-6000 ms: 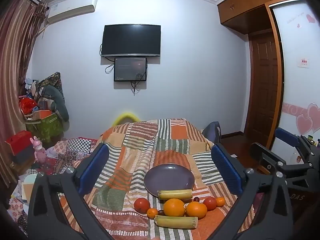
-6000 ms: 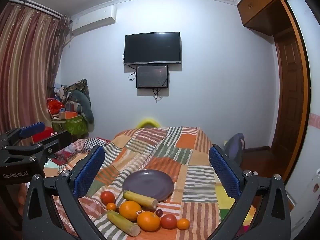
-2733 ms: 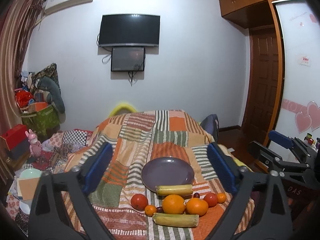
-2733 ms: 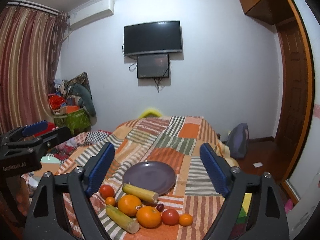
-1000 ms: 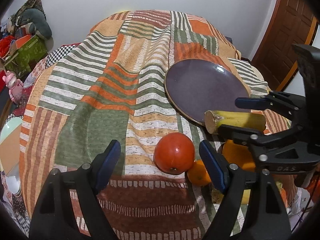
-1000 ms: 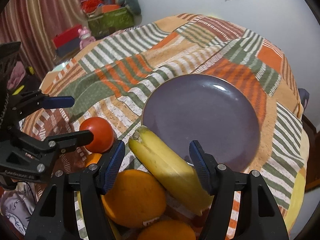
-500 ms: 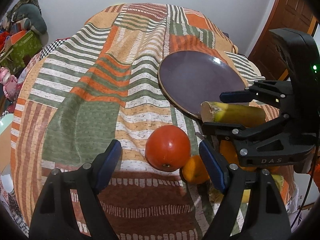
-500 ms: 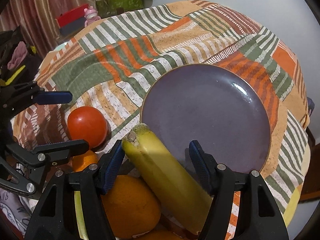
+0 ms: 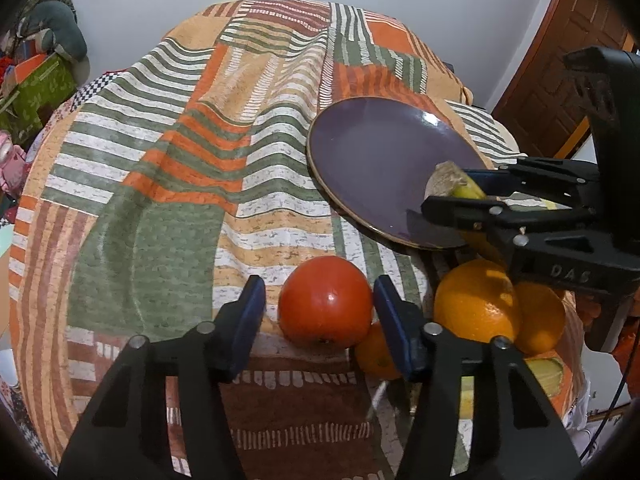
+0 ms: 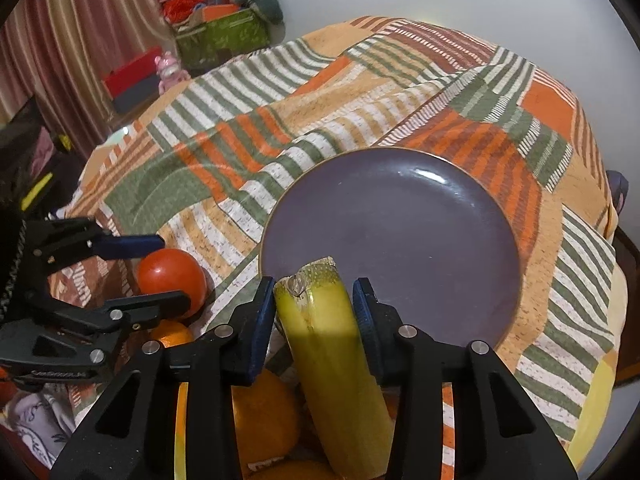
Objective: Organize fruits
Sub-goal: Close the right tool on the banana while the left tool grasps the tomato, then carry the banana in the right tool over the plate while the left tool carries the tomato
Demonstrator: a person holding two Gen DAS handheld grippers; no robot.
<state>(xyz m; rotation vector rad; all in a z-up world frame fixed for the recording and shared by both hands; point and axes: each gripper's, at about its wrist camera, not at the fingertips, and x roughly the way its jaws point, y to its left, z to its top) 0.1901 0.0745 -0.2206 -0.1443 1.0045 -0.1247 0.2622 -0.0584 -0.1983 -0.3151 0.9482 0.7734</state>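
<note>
A red tomato (image 9: 325,314) lies on the patchwork cloth between the jaws of my left gripper (image 9: 318,292), which are closing. The right pad touches it and a narrow gap shows at the left pad. My right gripper (image 10: 313,294) is shut on a yellow banana piece (image 10: 324,340), whose cut end pokes over the near rim of the purple plate (image 10: 400,232). In the left wrist view the right gripper (image 9: 452,190) holds that banana (image 9: 444,178) at the plate (image 9: 372,168) edge. The plate holds nothing else.
Two large oranges (image 9: 474,306) (image 9: 540,320), a small orange (image 9: 374,354) and a second yellow piece (image 9: 544,372) crowd the near right. A green box (image 10: 218,38) and a pink doll (image 10: 170,70) sit beyond the far left edge. A wooden door (image 9: 560,68) stands at right.
Both grippers' jaws have narrowed: the right ones have closed onto the banana piece, whose cut end now reaches over the plate rim. The left ones have drawn in around the tomato.
</note>
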